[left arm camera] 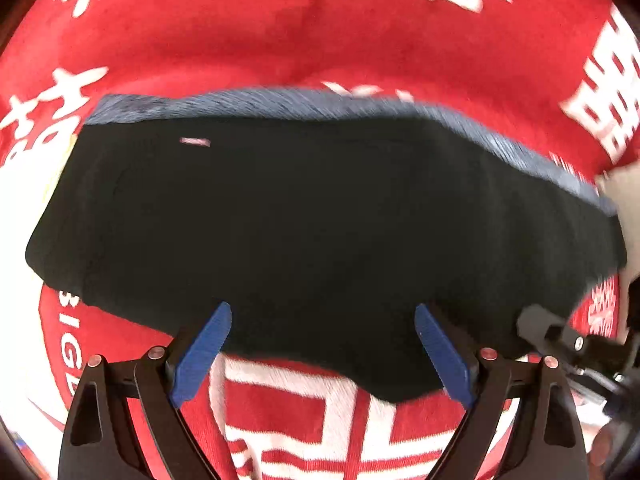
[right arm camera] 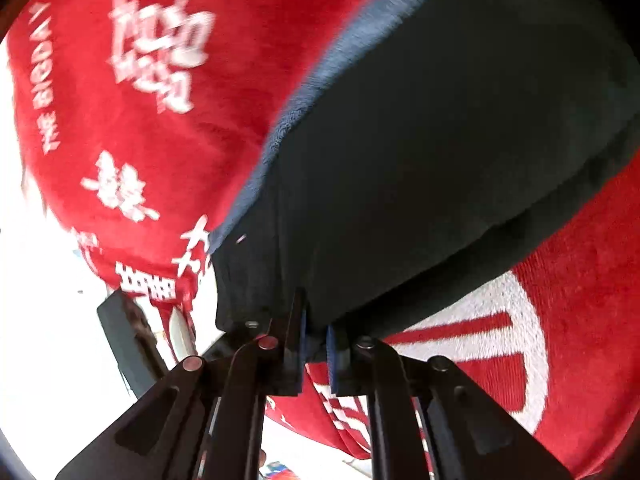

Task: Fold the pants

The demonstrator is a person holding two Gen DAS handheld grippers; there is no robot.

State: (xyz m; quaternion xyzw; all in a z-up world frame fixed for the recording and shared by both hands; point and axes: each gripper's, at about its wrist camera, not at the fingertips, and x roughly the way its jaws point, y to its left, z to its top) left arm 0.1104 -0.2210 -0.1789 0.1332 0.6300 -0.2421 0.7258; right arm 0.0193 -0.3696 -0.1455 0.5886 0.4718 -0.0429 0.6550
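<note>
- Blue-padded, my left gripper [left arm camera: 322, 346] stands wide apart, its fingertips over the near edge of the black pants [left arm camera: 304, 216].
- Pants lie folded on a red blanket [left arm camera: 280, 28]; its white letters read "THE BIGDAY".
- At right, my right gripper [right arm camera: 316, 344] pinches the pants' corner [right arm camera: 440, 140].
</note>
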